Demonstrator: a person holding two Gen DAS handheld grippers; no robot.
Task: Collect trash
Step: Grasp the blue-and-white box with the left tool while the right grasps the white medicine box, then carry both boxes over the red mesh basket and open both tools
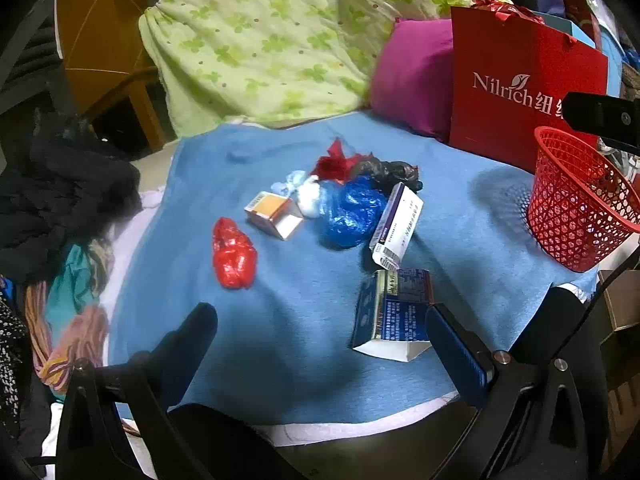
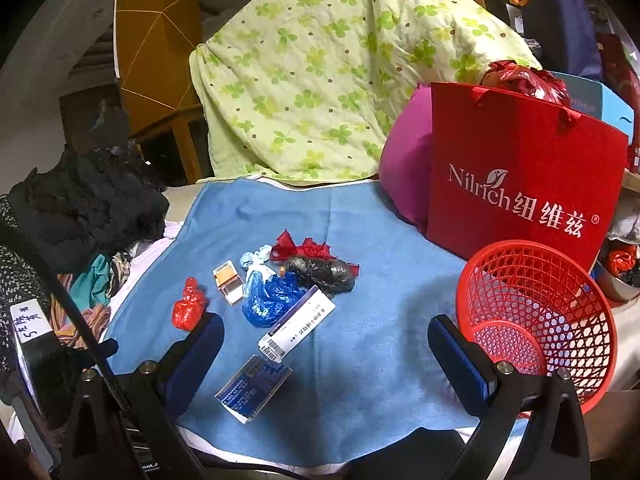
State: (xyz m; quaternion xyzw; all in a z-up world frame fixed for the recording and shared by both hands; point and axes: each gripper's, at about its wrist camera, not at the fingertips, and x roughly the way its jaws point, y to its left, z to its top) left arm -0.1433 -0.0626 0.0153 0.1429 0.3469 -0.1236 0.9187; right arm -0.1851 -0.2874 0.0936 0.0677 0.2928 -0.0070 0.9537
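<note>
Trash lies on a blue cloth [image 1: 248, 152] [image 2: 360, 224]: a red crumpled bag [image 1: 233, 253] [image 2: 189, 307], a small orange box [image 1: 273, 213] [image 2: 228, 282], a blue plastic bag [image 1: 350, 212] [image 2: 270, 300], a black bag [image 1: 390, 172] [image 2: 322, 272], a white box [image 1: 396, 226] [image 2: 298, 322] and a dark blue box [image 1: 394, 312] [image 2: 254, 386]. A red mesh basket [image 1: 576, 204] [image 2: 536, 320] stands empty at the right. My left gripper [image 1: 320, 324] is open above the cloth, the blue box by its right finger. My right gripper [image 2: 324, 336] is open and empty.
A red Nilrich paper bag [image 1: 516, 92] [image 2: 516, 176] and a magenta cushion [image 1: 412, 76] [image 2: 404, 168] stand behind the basket. A green floral quilt [image 1: 280, 40] [image 2: 320, 80] lies at the back. Dark clothes [image 1: 60, 184] [image 2: 88, 208] pile up at the left.
</note>
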